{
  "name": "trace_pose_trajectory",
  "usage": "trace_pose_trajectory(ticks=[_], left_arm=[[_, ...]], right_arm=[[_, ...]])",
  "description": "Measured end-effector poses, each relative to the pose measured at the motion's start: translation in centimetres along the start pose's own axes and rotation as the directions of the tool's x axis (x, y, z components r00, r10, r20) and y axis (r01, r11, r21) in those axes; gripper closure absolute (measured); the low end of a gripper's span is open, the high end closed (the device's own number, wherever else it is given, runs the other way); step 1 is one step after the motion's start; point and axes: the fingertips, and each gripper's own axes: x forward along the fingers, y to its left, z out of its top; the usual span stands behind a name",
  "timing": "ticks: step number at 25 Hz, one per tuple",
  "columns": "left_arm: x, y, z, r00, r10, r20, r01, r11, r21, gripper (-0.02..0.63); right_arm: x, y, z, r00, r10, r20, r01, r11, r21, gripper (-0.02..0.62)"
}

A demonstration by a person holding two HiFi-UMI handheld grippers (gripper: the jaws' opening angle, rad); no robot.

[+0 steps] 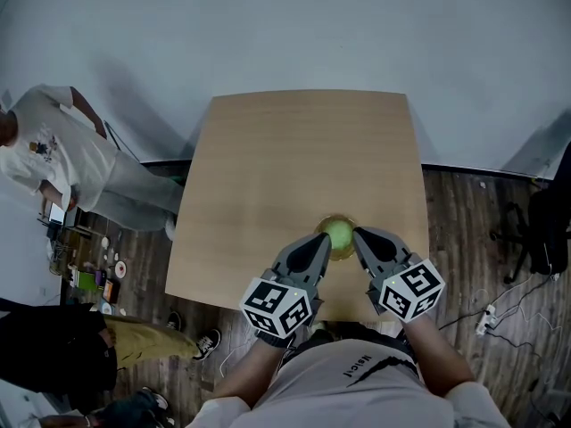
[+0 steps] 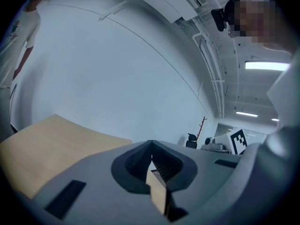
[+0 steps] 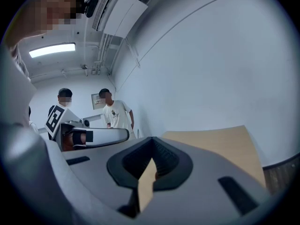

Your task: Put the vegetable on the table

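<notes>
A round green vegetable [image 1: 338, 233] sits in a shallow brownish dish [image 1: 337, 218] near the front edge of the wooden table [image 1: 294, 159]. My left gripper [image 1: 326, 238] is shut, its tips right at the vegetable's left side. To the vegetable's right, the right gripper [image 1: 358, 234] is also shut and empty. Whether either gripper touches the vegetable I cannot tell. In the left gripper view the jaws [image 2: 151, 143] meet, with only tabletop and wall beyond. The right gripper view shows its jaws [image 3: 151, 139] closed and the left gripper's marker cube [image 3: 57, 118] to the left. Neither gripper view shows the vegetable.
A person in a white shirt [image 1: 53, 150] stands left of the table, another in dark clothes [image 1: 62, 350] at the lower left. Small items [image 1: 94, 279] lie on the floor there. A black chair [image 1: 542, 226] and a power strip with cables [image 1: 489, 317] are at the right.
</notes>
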Motion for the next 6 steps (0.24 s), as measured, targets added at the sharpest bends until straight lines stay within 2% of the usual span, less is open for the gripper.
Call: trace_pose_trajectory(ticks=[6], left_arm=[[-0.03, -0.06, 0.25, 1.0, -0.001, 0.0, 0.001, 1.0, -0.003, 0.592]], right_arm=[[0.03, -0.04, 0.13, 1.0, -0.002, 0.001, 0.002, 1.0, 0.001, 0.583]])
